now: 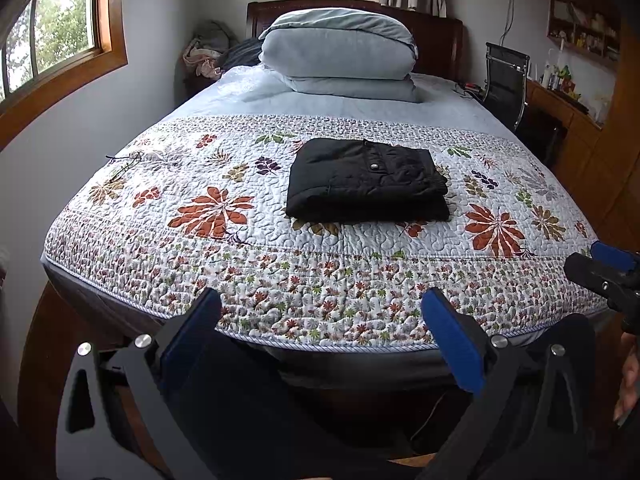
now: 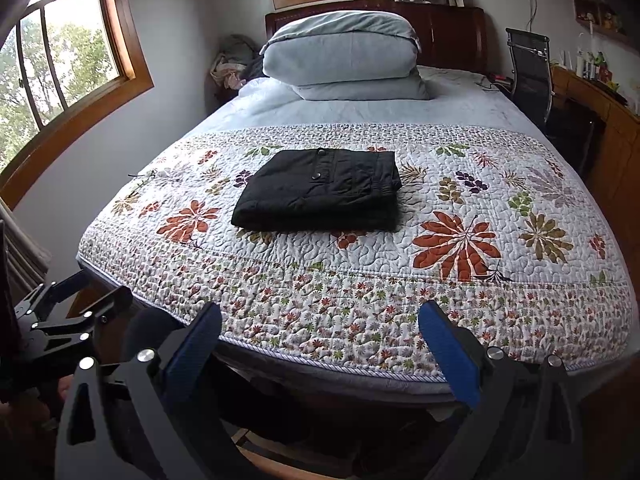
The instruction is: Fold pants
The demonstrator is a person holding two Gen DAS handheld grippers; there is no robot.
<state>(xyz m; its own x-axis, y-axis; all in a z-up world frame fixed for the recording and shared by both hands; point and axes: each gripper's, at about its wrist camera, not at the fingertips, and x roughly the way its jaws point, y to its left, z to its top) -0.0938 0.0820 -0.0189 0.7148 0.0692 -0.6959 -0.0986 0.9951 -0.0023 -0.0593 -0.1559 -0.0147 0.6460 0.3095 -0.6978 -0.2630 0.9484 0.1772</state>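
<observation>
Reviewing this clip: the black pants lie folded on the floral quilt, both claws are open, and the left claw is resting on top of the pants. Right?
Not quite. The left claw is not on the black pants; it is at the foot of the bed, apart from them, as the left wrist view shows. The pants do lie folded on the floral quilt, and the right claw is open too.

- Left wrist view is looking from just off the foot of the bed (image 1: 320, 280), facing the headboard (image 1: 436, 36), set low.
- Right wrist view is looking the same way, standing further right.
- Both are sharing the quilt, folded pants (image 1: 366, 182) (image 2: 320, 190), pillows (image 2: 340, 56).
- Each is catching the other gripper at its edge.
</observation>
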